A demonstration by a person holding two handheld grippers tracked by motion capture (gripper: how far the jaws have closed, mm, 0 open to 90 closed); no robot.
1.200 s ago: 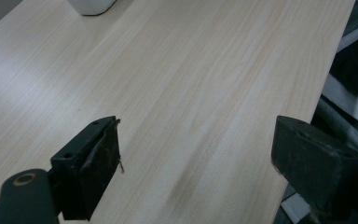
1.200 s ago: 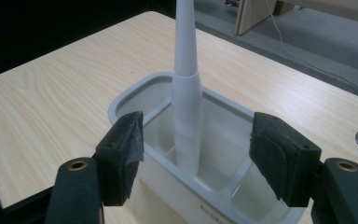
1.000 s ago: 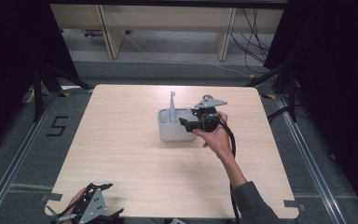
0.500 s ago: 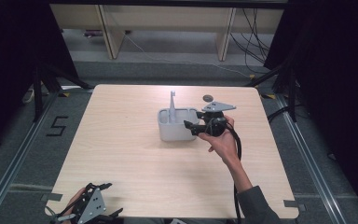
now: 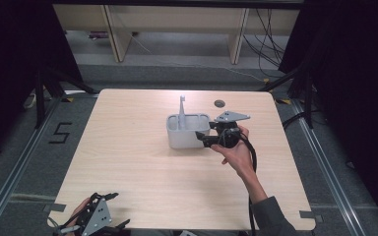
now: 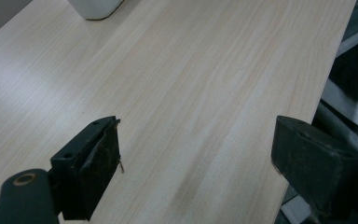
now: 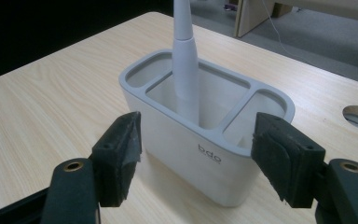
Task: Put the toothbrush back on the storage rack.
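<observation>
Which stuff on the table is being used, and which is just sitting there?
Being used:
- holder, white, three compartments
- brush, upright in the holder's middle compartment
- right gripper, jaws open, close before the holder

Just there:
- left gripper, open at the table's near edge
- table
- hole in the table

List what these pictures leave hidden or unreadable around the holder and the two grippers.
- Toothbrush head: cut off by the top edge in the right gripper view, too small in the high view.
- Holder: its base hidden behind the right gripper fingers; in the left gripper view only a corner shows.
- Left gripper: cut off by the high view's bottom edge.
</observation>
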